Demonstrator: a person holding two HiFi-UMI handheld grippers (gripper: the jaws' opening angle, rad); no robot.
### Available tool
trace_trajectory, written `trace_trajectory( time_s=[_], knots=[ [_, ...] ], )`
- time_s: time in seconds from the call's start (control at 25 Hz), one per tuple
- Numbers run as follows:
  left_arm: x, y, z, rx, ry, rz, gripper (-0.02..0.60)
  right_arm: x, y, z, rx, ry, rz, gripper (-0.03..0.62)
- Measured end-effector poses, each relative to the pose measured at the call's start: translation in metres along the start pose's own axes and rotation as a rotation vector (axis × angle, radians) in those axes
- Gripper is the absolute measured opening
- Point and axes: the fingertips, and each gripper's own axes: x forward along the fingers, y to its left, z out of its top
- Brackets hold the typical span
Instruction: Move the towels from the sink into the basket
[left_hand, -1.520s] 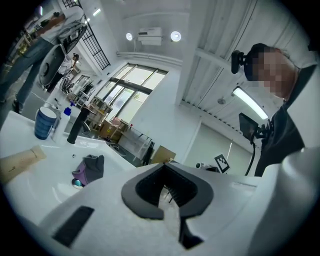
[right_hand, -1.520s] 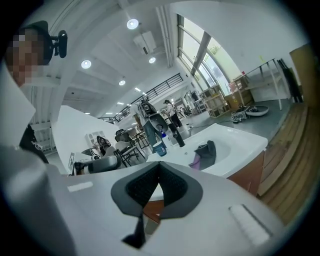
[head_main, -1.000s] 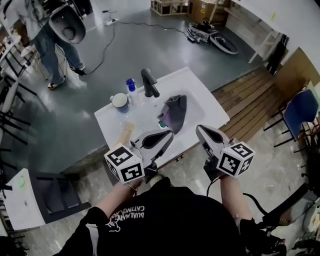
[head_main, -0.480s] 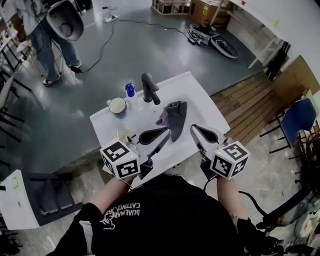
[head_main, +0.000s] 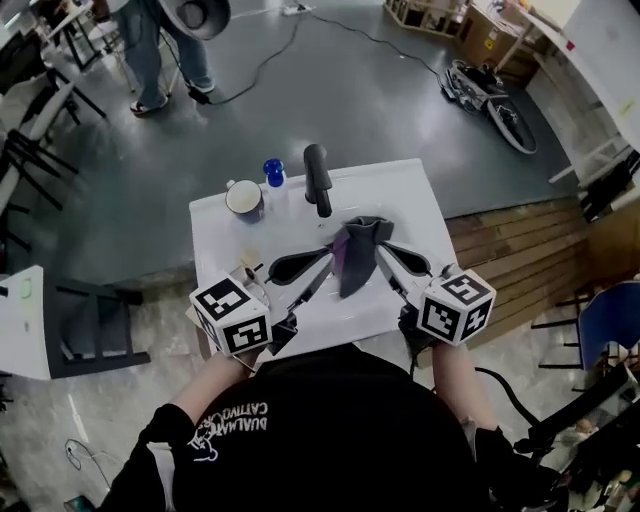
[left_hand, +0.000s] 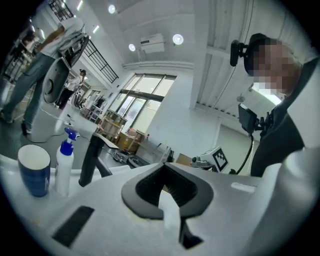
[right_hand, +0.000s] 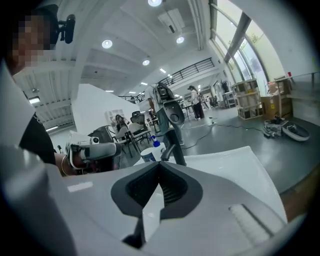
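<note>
towel (head_main: 356, 248) in sink (head_main: 412, 196), between left gripper (head_main: 326, 262) and right gripper (head_main: 382, 252)

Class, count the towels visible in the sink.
2: a grey towel in the middle of the sink, and a purple towel against the grey's left edge; others may lie hidden underneath.

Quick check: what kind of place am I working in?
Likely a workshop or lab hall, not a bathroom: the sink stands alone on bare grey floor, with a cable trailing nearby.
</note>
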Motion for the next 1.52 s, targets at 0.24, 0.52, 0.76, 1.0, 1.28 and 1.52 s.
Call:
trace_trajectory(
  time_s=[0.24,0.52,0.76,1.0,1.28,1.52],
  knots=[
    [0.003,0.009,-0.013,-0.018,-0.029,0.190,-0.002,0.032,-0.027,-0.039,-0.137,0.204,0.148,0.006],
    [-0.028,0.017,-0.034,-0.058,-0.101,0.463,-0.002,0.081,-0.053,-0.105,-0.061,0.439,0.272,0.006],
    [-0.051,0.005,-0.041,-0.102,-0.147,0.610,-0.002,0.097,-0.066,-0.143,-0.036,0.621,0.297,0.062],
    [-0.076,0.001,-0.060,-0.147,-0.202,0.737,-0.002,0.113,-0.080,-0.185,-0.070,0.740,0.242,0.130],
    [-0.097,0.001,-0.073,-0.167,-0.227,0.780,-0.002,0.124,-0.095,-0.221,-0.072,0.858,0.152,0.183],
    [-0.121,0.000,-0.076,-0.169,-0.248,0.798,-0.002,0.130,-0.103,-0.224,-0.350,0.902,0.084,0.087]
  ],
)
